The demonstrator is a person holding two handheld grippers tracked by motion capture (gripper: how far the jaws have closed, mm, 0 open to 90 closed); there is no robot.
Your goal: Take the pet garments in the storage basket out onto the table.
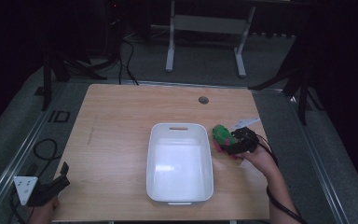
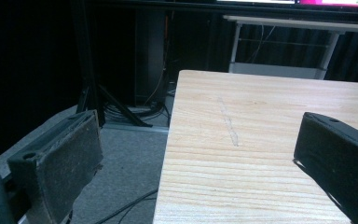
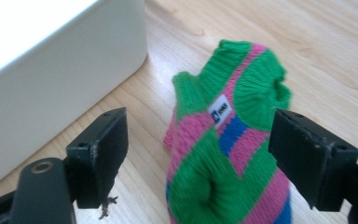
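Observation:
A small knitted garment [image 1: 221,134] in green, pink and blue stripes, with a white label, lies on the wooden table just right of a white plastic tub [image 1: 179,125]. My right gripper [image 1: 233,140] is over it. In the right gripper view the knit [image 3: 223,140] lies between the two spread jaws of my right gripper [image 3: 200,126], with a clear gap at the left jaw, and the tub's wall [image 3: 51,93] stands at the left. My left gripper [image 1: 61,179] rests at the table's near left corner. Its jaws stand wide apart in the left gripper view [image 2: 198,154] with nothing between them.
The tub is empty and sits in the middle of the table [image 1: 116,140]. A round cable hole [image 1: 203,100] lies near the far edge. Beyond the table stands a white metal frame [image 1: 205,28]. Cables [image 1: 44,149] lie on the floor at the left.

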